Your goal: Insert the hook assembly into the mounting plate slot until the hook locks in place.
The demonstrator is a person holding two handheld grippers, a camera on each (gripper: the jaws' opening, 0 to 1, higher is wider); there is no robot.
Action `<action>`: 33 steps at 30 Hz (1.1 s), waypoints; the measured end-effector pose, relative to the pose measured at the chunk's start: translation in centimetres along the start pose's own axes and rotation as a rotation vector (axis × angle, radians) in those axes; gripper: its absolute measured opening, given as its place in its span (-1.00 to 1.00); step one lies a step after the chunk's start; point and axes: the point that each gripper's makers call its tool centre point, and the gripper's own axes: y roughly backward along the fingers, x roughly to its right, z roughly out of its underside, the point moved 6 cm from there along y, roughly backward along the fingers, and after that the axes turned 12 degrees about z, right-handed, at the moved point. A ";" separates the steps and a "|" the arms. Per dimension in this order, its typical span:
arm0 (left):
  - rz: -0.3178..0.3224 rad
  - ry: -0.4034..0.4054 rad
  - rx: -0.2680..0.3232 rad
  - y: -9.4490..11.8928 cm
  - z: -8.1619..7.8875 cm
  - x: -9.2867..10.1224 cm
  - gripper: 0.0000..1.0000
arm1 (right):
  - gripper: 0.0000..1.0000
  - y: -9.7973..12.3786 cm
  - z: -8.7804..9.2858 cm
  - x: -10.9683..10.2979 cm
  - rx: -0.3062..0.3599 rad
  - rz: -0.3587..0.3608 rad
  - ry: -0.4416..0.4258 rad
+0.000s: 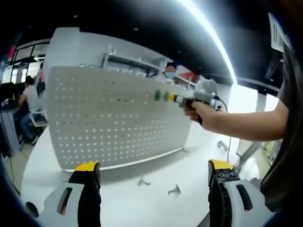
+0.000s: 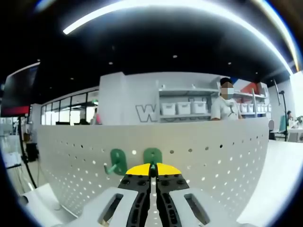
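A white perforated mounting plate (image 1: 109, 118) stands upright on a white table (image 1: 118, 198). Two green hooks (image 1: 157, 95) (image 1: 166, 96) sit side by side on its upper right. A hand holds my right gripper (image 1: 173, 98) with its yellow tips at the right-hand hook. In the right gripper view the plate (image 2: 213, 156) spans the frame. There my right gripper (image 2: 152, 169) is shut, pinching the green hook (image 2: 153, 155) against the plate, with the other green hook (image 2: 117, 161) hanging to its left. My left gripper (image 1: 154, 166) is open and held back from the plate.
Two small metal hooks (image 1: 143, 181) (image 1: 174, 190) lie loose on the table in front of the plate. A person's forearm (image 1: 246, 125) reaches in from the right. Behind the plate are shelves with white bins (image 2: 182, 108) and a standing person (image 2: 227, 106).
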 end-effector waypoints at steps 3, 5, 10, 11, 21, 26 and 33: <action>-0.001 0.003 -0.002 0.0 0.1 0.0 0.92 | -0.99 -0.1 0.0 0.0 0.002 0.000 0.009; 0.001 0.006 -0.003 0.0 0.2 0.1 0.92 | -0.99 -0.1 -0.1 0.0 -0.003 0.000 0.010; 0.009 0.008 -0.014 0.0 0.3 0.2 0.91 | -0.95 -0.9 -0.2 -0.3 -0.070 0.002 0.068; 0.006 0.005 -0.010 0.1 0.3 0.2 0.91 | -0.94 -0.7 -0.3 -0.3 -0.066 0.006 0.062; -0.012 0.006 -0.013 0.9 0.6 -0.1 0.91 | -0.78 0.0 -1.3 -0.1 -0.053 0.011 0.018; -0.013 0.000 -0.009 1.0 0.4 0.1 0.91 | -0.66 0.0 -2.4 0.1 -0.020 0.006 0.025; -0.003 -0.002 -0.010 0.7 0.6 0.6 0.90 | -0.57 1.1 -2.9 0.2 -0.024 -0.023 0.037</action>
